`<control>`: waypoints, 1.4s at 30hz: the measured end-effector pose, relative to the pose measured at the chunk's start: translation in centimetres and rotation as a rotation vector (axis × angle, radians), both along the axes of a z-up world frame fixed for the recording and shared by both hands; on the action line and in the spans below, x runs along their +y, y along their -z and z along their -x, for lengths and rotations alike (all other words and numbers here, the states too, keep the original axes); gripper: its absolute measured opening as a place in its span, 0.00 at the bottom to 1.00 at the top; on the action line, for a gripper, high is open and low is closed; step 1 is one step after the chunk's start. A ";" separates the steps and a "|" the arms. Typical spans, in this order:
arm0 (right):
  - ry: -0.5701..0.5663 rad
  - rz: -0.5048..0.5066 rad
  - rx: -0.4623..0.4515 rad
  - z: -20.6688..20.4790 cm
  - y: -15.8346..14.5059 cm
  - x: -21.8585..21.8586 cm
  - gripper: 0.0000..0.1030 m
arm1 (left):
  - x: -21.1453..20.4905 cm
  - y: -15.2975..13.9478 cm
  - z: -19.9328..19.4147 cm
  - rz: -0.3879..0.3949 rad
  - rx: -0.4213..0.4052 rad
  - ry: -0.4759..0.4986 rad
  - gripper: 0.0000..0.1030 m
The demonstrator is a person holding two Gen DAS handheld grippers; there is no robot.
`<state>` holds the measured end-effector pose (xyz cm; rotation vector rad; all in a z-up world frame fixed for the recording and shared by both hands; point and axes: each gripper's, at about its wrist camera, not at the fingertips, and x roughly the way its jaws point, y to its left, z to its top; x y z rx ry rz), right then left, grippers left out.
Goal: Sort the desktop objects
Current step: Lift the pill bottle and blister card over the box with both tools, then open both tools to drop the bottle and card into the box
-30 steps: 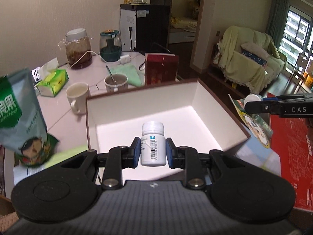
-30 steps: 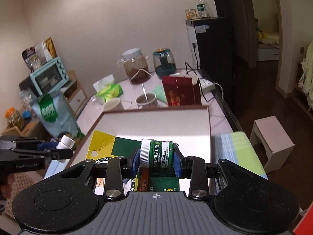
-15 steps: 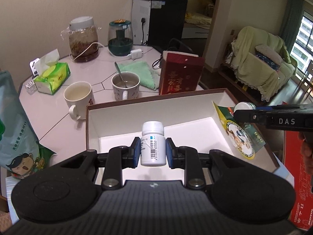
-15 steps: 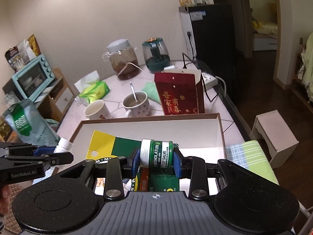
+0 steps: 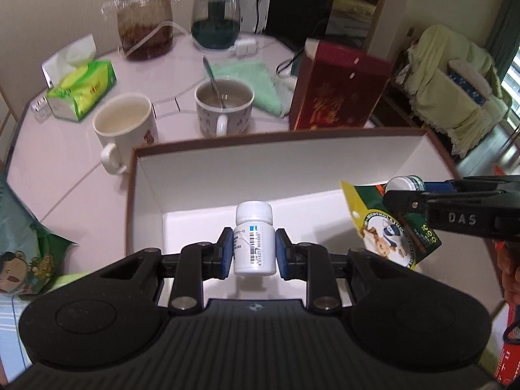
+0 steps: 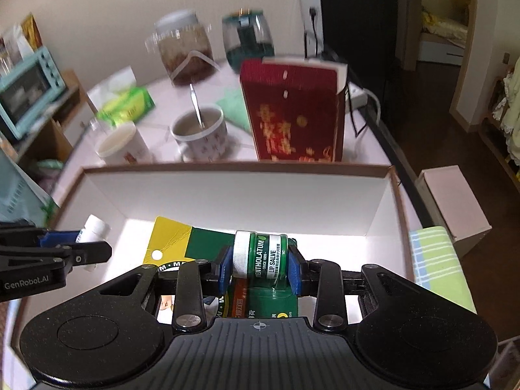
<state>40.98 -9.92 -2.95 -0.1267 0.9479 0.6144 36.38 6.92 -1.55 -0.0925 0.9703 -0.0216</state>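
The big box (image 5: 292, 162) is open on top, and its white floor is mostly bare, so there is room to go down inside. Its tall walls block the sides. Right behind the far wall stand a red carton (image 5: 338, 91) and two mugs (image 5: 224, 104), close together.

Cream wall (image 6: 97, 6) fills the upper left of both views. A dark cabinet (image 6: 357, 16) stands at upper centre beside a doorway (image 6: 438, 32). An armchair under a pale throw (image 5: 455, 74) sits at right on dark floor (image 6: 438, 136). A teal oven (image 6: 26, 91) occupies the left edge.
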 end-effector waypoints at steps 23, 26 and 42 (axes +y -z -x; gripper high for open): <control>0.037 0.110 0.042 -4.3 4.9 3.4 0.79 | -0.2 6.3 -6.2 0.009 0.138 -0.057 0.43; 0.032 0.109 0.051 -4.4 4.7 3.2 0.79 | -0.1 6.2 -5.8 0.013 0.139 -0.059 0.43; 0.063 0.063 0.140 -0.3 2.3 -0.2 0.79 | -0.2 3.2 -2.7 -0.057 0.108 -0.052 0.44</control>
